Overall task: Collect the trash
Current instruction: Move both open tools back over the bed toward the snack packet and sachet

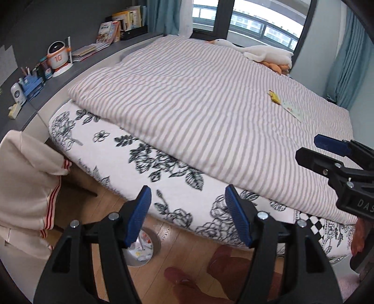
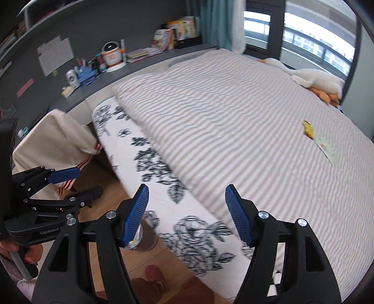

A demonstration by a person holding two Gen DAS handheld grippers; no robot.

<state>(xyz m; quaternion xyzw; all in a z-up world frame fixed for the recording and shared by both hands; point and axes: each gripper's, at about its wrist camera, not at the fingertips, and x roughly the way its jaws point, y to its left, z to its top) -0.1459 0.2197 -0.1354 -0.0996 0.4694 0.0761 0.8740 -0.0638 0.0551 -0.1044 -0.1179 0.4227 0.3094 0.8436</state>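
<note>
On the grey-and-white striped duvet [image 1: 198,98] of the bed, a crumpled yellow wrapper [image 1: 274,96] lies touching a pale flat paper packet [image 1: 293,110], well apart from both tools. Left hand-held gripper [image 1: 188,217] and right hand-held gripper [image 2: 187,215] gape wide, holding nothing, above the floral sheet [image 1: 145,163]. Beside the bed, a round bin [image 1: 145,247] stands on the wooden floor [image 1: 105,205].

Both wrist views above bed [image 1: 187,98] foot, facing window [image 1: 257,21]
</note>
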